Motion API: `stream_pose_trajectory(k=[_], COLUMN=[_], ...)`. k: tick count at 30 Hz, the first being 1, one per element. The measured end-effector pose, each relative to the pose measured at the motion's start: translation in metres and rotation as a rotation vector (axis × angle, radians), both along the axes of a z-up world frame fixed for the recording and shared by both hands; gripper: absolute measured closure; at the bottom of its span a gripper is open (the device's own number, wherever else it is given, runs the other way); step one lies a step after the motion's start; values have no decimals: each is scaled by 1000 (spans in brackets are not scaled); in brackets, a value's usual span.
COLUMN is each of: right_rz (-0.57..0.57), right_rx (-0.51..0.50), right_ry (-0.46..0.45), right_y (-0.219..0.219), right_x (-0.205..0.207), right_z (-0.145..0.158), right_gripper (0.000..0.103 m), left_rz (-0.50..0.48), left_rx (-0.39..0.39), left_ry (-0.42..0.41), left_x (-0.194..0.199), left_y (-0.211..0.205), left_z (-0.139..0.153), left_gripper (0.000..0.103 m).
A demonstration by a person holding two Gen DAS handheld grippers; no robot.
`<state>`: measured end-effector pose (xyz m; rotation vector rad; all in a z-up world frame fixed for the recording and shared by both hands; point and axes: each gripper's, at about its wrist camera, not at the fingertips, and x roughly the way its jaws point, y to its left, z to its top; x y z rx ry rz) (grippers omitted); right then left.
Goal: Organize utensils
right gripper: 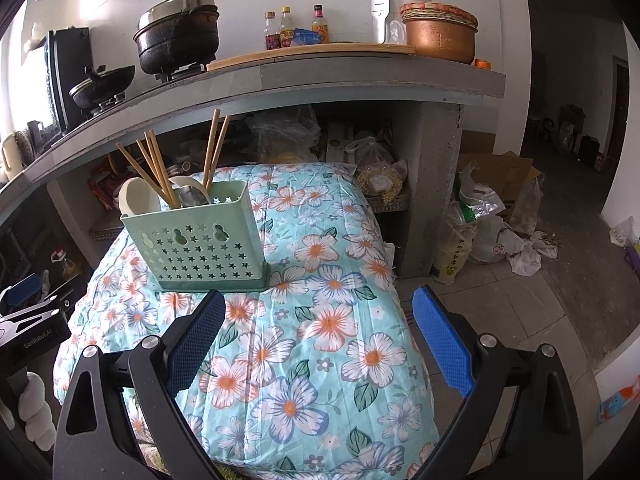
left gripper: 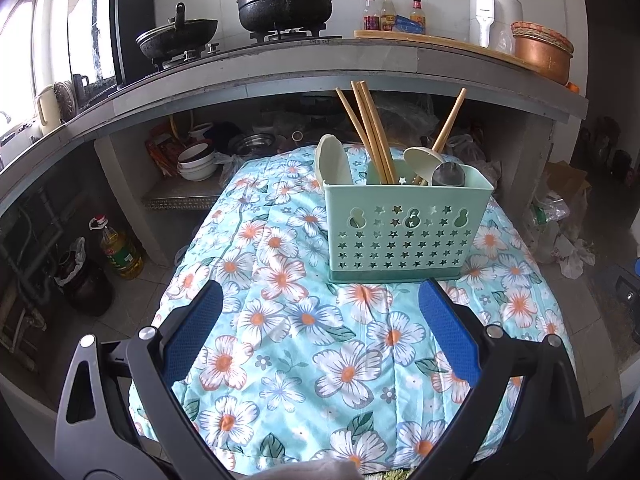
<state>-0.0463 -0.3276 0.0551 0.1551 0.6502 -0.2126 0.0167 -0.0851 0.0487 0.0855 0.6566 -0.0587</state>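
Observation:
A mint-green utensil holder [left gripper: 400, 228] with star cut-outs stands upright on the floral cloth [left gripper: 280, 320]. Wooden chopsticks [left gripper: 370, 132], cream spoons [left gripper: 332, 164] and a metal spoon [left gripper: 448, 174] stick up out of it. My left gripper [left gripper: 322, 304] is open just in front of the holder, with nothing between its blue pads. In the right wrist view the holder [right gripper: 200, 240] sits to the upper left, chopsticks [right gripper: 156, 168] rising from it. My right gripper [right gripper: 320, 312] is open and empty, right of the holder. The left gripper's body [right gripper: 28, 320] shows at the left edge.
The floral cloth [right gripper: 340, 300] covers a raised surface that drops off at its right edge [right gripper: 400, 280]. Behind runs a concrete counter [left gripper: 280, 76] with a black pot [left gripper: 284, 0], a wok [left gripper: 176, 36] and bottles [left gripper: 388, 12]. Bowls [left gripper: 196, 160] sit underneath; bags [right gripper: 488, 224] lie on the floor.

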Motion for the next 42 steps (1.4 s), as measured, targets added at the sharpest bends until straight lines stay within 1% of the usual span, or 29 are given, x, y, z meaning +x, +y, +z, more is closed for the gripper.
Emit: stream_pose_trajectory(k=[42], right_rz=[27], right_rx=[-3], right_ry=[13], right_y=[6], right_x=[1], right_z=[-1], right_gripper=[11], left_rz=[-21], left_rx=[3], left_ry=[9], left_x=[-1], left_y=[-5], left_z=[-3], left_gripper=[8])
